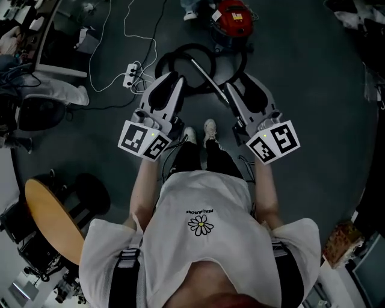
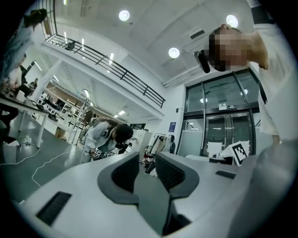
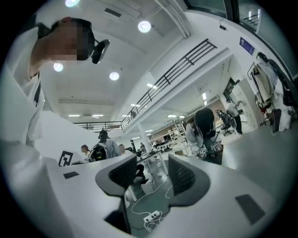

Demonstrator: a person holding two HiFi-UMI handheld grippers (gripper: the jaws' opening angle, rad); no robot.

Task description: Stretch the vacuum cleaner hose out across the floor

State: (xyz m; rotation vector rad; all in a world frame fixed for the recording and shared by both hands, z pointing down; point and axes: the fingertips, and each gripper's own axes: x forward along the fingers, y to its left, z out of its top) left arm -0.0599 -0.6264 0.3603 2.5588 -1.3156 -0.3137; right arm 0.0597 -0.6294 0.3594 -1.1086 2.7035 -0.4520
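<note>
the person is holding the left gripper [image 1: 171, 79] and the right gripper [image 1: 242, 82] with jaws apart and empty, while the hose [image 1: 161, 60] is lying coiled by the vacuum cleaner [image 1: 233, 17], not yet stretched.

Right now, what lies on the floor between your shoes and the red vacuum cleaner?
The black hose, curled in a loop, with its metal tube slanting across it; the head view shows this.

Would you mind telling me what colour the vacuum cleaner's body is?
Red. The vacuum cleaner shows best in the head view, on the floor ahead.
</note>
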